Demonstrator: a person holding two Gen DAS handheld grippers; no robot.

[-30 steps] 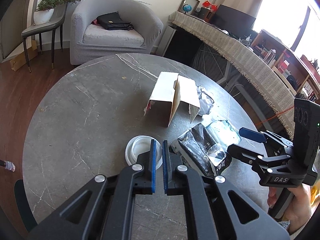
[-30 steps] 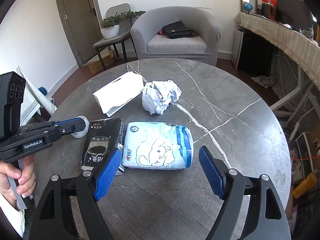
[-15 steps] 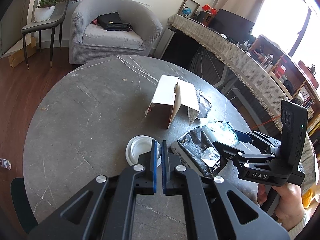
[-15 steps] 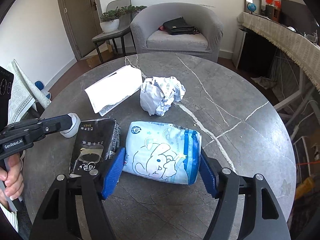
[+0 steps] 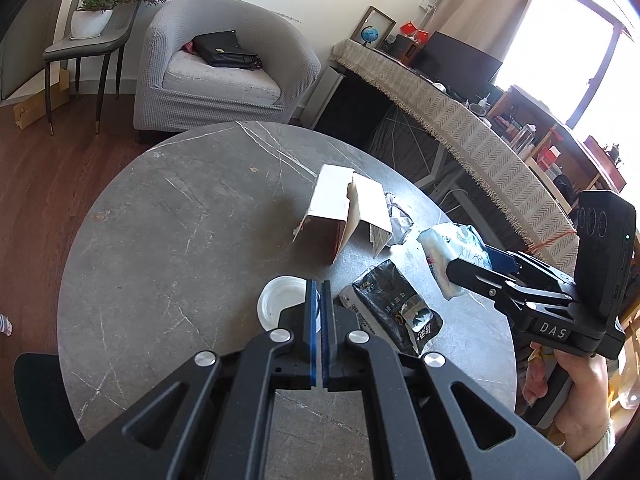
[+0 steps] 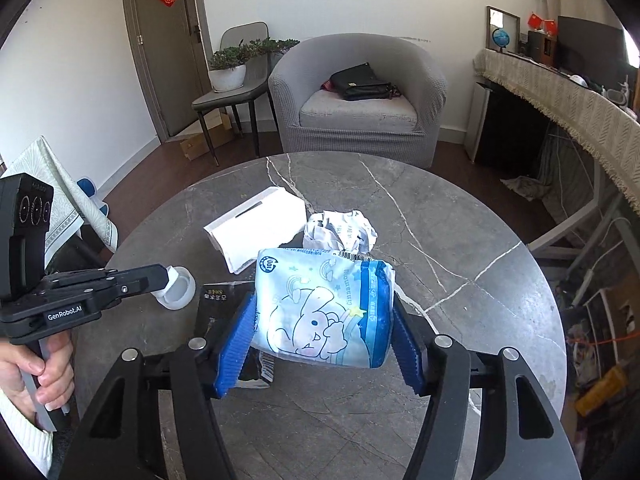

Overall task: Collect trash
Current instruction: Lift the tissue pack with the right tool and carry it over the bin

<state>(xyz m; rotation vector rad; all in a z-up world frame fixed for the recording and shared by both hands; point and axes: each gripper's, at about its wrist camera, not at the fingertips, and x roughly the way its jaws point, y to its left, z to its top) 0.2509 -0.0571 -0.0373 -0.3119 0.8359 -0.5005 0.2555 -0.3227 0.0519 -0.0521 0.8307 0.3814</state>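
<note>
Your right hand-held gripper (image 6: 324,338) is closing on the blue tissue pack (image 6: 324,312); squeeze gently and lift clear of the desk (image 6: 460,248). Your left hand-held gripper (image 5: 317,312) stays together, empty.

l gripper (image 5: 318,336) fingers fully together, tilted down. r gripper (image 6: 323,340) fingers closing, clamping a pack.

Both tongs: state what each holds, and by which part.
Right tongs: closing on the blue tissue pack, pads pressing its two short ends. Left tongs: shut, holding nothing.
</note>
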